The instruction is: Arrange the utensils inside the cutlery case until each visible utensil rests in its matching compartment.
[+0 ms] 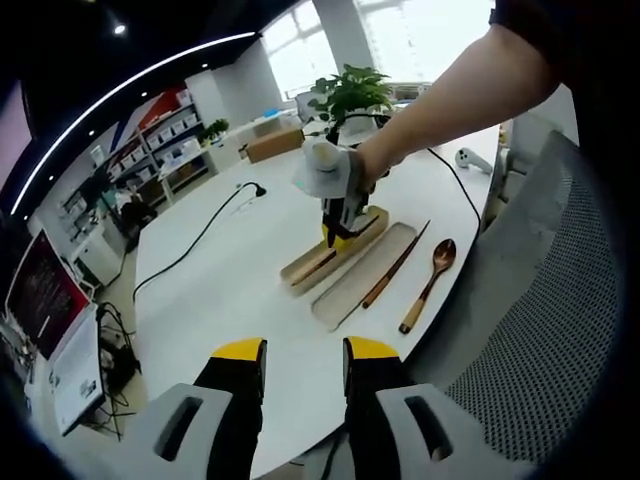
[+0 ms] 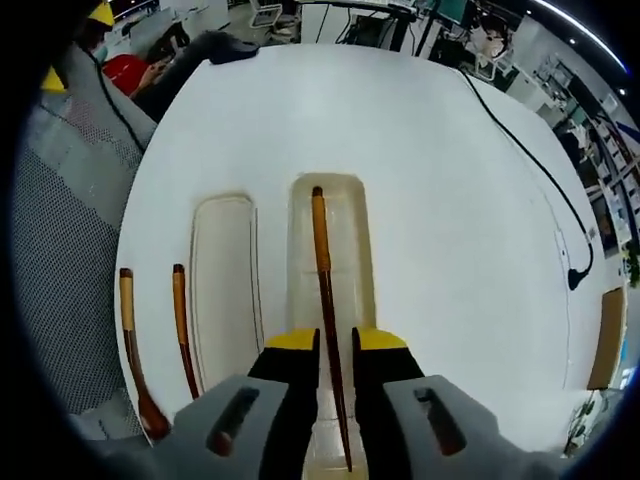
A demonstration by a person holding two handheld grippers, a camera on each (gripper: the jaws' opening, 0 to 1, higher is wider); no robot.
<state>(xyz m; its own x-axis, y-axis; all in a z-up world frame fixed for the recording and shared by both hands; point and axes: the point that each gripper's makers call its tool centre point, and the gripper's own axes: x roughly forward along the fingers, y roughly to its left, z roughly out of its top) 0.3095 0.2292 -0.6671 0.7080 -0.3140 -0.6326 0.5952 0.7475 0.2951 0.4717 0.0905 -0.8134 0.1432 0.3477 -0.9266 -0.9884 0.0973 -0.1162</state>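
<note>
Left gripper view: my left gripper (image 1: 305, 365) hangs back at lower centre, jaws parted on nothing, giving a wide look. At centre the right gripper (image 1: 338, 232) works over the case (image 1: 305, 270); lid (image 1: 355, 280), loose chopstick (image 1: 395, 265) and spoon (image 1: 430, 285) lie to its right.

Right gripper view: jaws nearly closed around a chopstick (image 2: 322, 260), lengthwise along the centre tray so it drops into its slot.

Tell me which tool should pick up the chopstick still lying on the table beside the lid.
Left. The right tool is over the beige cutlery case, its jaws around a brown wooden chopstick. The left tool is open and empty, facing the second chopstick on the white table.
</note>
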